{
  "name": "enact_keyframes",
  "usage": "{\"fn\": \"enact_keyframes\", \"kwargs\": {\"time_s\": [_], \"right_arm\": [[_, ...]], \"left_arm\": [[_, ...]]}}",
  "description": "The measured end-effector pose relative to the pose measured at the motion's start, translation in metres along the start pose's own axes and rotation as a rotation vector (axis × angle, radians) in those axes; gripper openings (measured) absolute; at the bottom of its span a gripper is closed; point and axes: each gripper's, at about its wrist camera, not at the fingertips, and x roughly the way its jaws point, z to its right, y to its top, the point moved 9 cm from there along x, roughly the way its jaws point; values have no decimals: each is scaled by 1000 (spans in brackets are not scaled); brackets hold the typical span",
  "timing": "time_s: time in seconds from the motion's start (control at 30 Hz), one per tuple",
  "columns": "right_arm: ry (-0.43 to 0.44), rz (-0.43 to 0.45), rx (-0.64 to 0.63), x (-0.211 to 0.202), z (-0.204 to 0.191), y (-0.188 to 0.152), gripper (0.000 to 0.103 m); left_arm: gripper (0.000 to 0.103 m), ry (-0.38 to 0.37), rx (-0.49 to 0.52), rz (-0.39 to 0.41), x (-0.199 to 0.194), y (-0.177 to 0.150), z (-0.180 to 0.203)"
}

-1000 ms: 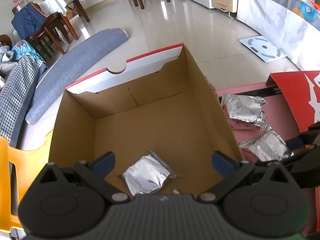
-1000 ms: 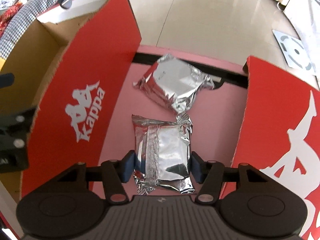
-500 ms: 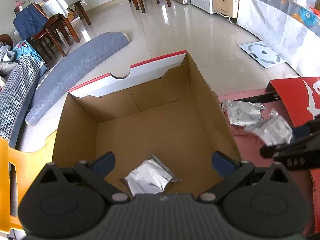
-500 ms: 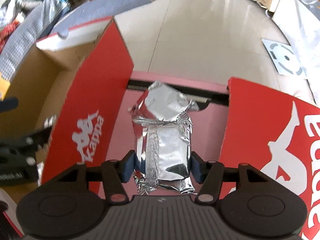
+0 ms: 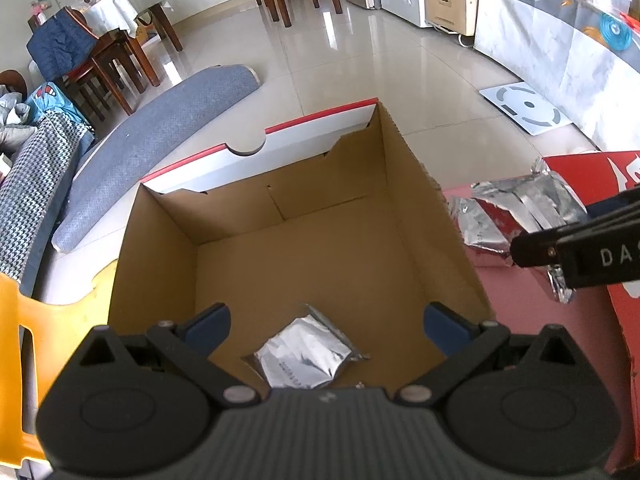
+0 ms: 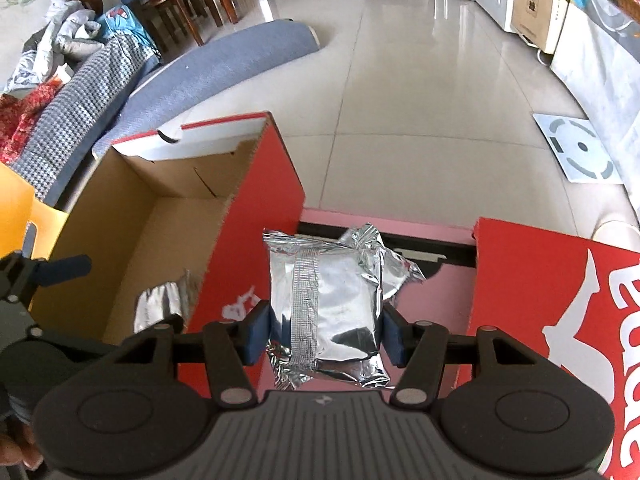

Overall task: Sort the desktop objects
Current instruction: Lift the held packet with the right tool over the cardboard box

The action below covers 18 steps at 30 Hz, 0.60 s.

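Tiled floor; "DAS"-lettered (partly cropped) right tool (image 5: 580, 246)

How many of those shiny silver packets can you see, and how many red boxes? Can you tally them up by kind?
Silver foil packets: 3, one in the open box, one gripped by the right gripper, one on the pink surface behind it.
Red boxes: 2, the open box on the left, the red box on the right.
Total: 5.
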Motion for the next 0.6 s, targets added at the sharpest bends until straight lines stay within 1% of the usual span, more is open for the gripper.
{"fn": "enact_keyframes", "kwargs": {"time_s": [0.27, 0.6], "right_arm": [[31, 51, -2, -12, -17, 13, 56], [59, 80, -13, -17, -37, 24, 56]], "left_arm": [[103, -7, 2, 5, -3, -1, 0], [103, -6, 0, -1, -2, -6, -5]]}}
